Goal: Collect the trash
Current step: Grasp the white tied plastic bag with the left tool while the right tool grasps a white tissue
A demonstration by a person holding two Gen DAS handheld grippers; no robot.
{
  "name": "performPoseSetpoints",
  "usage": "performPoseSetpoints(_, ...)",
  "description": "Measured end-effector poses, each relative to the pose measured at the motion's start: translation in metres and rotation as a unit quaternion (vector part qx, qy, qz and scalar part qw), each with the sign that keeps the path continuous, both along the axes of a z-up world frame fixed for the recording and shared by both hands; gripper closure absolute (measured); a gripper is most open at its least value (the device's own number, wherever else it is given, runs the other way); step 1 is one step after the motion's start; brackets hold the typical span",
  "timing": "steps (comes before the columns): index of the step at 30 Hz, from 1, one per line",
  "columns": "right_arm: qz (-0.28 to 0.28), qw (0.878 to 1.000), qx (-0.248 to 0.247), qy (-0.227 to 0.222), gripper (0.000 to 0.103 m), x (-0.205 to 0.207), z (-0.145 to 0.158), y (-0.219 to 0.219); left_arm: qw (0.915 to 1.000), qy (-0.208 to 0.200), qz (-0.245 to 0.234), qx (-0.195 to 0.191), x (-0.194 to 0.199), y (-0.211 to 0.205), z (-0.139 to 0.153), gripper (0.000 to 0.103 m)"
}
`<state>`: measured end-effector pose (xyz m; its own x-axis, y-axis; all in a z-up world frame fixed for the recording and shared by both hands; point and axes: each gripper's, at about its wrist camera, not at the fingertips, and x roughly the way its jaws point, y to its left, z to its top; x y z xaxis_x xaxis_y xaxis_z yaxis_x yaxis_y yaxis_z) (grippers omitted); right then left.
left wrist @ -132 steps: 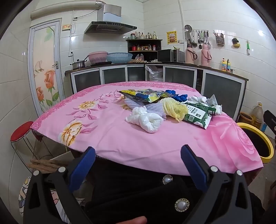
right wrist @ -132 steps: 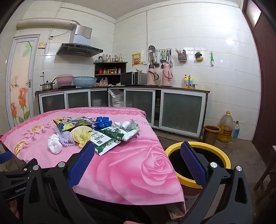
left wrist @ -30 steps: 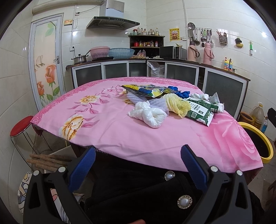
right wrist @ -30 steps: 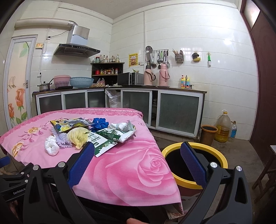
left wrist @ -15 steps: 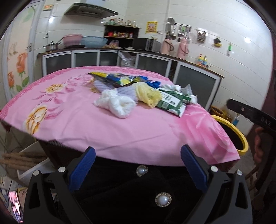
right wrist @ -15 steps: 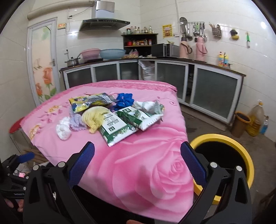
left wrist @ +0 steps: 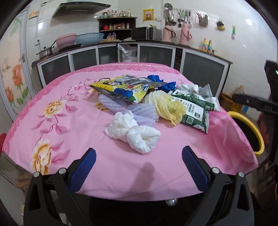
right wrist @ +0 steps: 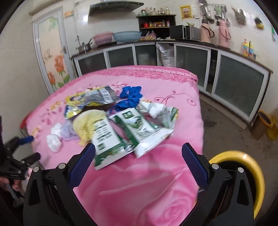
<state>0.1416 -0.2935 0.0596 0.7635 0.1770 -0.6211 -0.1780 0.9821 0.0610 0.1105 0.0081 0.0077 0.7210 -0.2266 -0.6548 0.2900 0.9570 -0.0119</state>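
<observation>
Both tongs nearer table, green packets' (right wrist: 111,137) lettering unreadable

Home kitchen: range hood (left wrist: 81,7), cabinets (left wrist: 156,53), hanging utensils (left wrist: 175,14).

Pink satin tablecloth (left wrist: 73,125) showing yellow-and-pink flower print at left, large rose at right. Crumpled white foam net (left wrist: 133,132) lying near; lilac foam net (left wrist: 137,113), pale yellow foam net (left wrist: 166,106) behind. Green-and-white snack bags (right wrist: 125,132) right; yellow-blue foil bag (left wrist: 125,87), blue gloves (right wrist: 130,96) far. Yellow-rimmed black bin (right wrist: 250,166) standing right.
</observation>
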Motion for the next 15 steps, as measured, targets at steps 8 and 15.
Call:
performPoseSetpoints(8, 0.033, 0.997, -0.032, 0.066, 0.008, 0.095, 0.005, -0.022, 0.9953, 0.091, -0.007, -0.033, 0.038, -0.003, -0.009, 0.008)
performPoseSetpoints(15, 0.089, 0.987, -0.05, 0.127, 0.008, 0.156, 0.003, -0.011, 0.9898, 0.13, 0.014, -0.057, 0.053, -0.002, -0.018, 0.008)
